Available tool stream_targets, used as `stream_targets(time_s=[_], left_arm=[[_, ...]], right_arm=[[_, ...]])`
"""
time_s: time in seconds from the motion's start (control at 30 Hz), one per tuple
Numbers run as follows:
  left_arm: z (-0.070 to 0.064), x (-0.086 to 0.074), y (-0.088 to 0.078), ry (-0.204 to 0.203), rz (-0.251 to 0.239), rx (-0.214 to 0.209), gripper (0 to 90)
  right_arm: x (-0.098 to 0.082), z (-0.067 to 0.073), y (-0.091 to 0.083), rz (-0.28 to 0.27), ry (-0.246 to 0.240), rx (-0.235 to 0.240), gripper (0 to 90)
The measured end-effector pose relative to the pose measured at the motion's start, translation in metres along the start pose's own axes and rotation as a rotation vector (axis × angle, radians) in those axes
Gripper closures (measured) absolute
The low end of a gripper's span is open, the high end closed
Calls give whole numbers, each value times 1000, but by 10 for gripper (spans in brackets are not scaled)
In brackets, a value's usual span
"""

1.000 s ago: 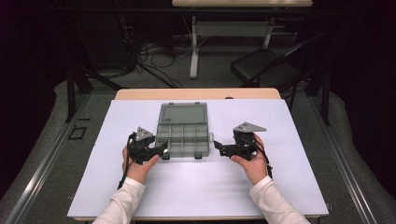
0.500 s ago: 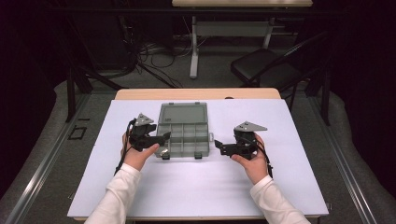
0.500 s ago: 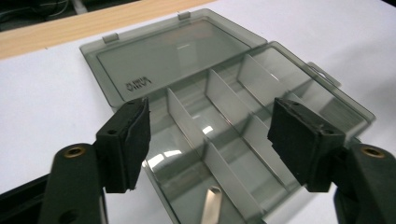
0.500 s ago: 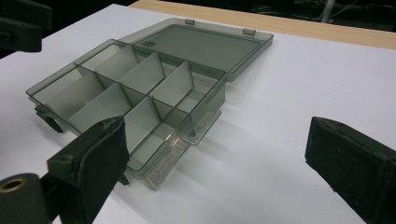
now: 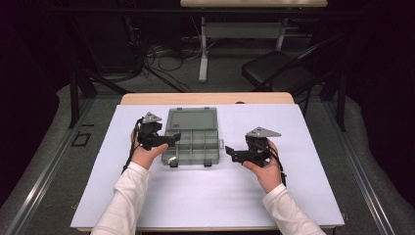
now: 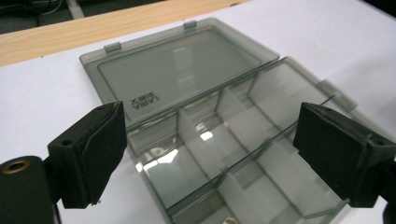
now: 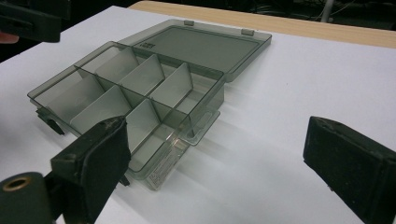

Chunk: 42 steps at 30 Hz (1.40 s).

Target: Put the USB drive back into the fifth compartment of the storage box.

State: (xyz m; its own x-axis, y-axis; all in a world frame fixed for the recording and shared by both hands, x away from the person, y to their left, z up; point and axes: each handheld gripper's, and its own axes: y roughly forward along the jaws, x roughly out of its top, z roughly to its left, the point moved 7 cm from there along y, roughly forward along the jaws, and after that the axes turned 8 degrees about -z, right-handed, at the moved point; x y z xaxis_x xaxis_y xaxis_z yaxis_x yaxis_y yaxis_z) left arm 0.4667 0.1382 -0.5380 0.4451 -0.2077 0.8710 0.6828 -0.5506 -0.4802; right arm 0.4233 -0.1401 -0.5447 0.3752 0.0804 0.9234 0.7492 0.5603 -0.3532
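- Embossed lettering sat on the lid (image 6: 182, 74) of the smoky compartment box (image 5: 192, 142), mirrored and too small to read.
- The box lay open at the centre of the white sheet (image 5: 293, 196), lid flat on the far side.
- The left gripper (image 5: 169, 140) hovered over its left edge, jaws wide apart.
- The right gripper (image 5: 231, 154) waited just right of it, jaws apart, holding nothing.
- A wooden table edge (image 5: 205, 98), floor cables (image 5: 156, 58) and a black chair (image 5: 279, 73) lay beyond.

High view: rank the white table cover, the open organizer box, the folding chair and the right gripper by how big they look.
1. White table cover
2. Organizer box and folding chair: look alike, and the chair sits farther off, so unranked.
3. Right gripper
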Motion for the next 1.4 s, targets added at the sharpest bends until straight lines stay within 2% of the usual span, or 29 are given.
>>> stream_targets(time_s=[0.07,0.17,0.33,0.4,0.67,0.87,0.93,1.07,1.1,1.2,1.33,1.4], left_arm=[[3,-4,-1,19,2,5,99],[7,-13,0,22,20,-7,155],[13,-25,1,28,45,6,154],[15,-29,3,42,58,17,155],[19,-45,11,33,104,18,157],[19,-53,16,80,150,17,162],[19,-56,19,80,144,19,172],[20,-61,23,91,163,21,195],[20,-62,23,85,173,7,205],[22,-62,23,81,150,11,238],[24,-66,25,93,179,-2,258],[25,-67,26,96,174,1,258]], right_arm=[[0,1,0,5,-9,1,68],[1,2,0,5,-9,6,68],[1,3,1,11,-3,1,68],[0,4,1,10,-13,4,68],[-2,3,2,22,-14,7,68],[-3,3,2,22,-12,6,68],[-3,3,3,22,-14,7,68],[-4,3,4,25,-15,7,68],[-4,3,4,26,-14,7,68],[-4,4,4,28,-12,7,68],[-5,4,6,29,-15,9,68],[-5,4,6,31,-13,10,68]])
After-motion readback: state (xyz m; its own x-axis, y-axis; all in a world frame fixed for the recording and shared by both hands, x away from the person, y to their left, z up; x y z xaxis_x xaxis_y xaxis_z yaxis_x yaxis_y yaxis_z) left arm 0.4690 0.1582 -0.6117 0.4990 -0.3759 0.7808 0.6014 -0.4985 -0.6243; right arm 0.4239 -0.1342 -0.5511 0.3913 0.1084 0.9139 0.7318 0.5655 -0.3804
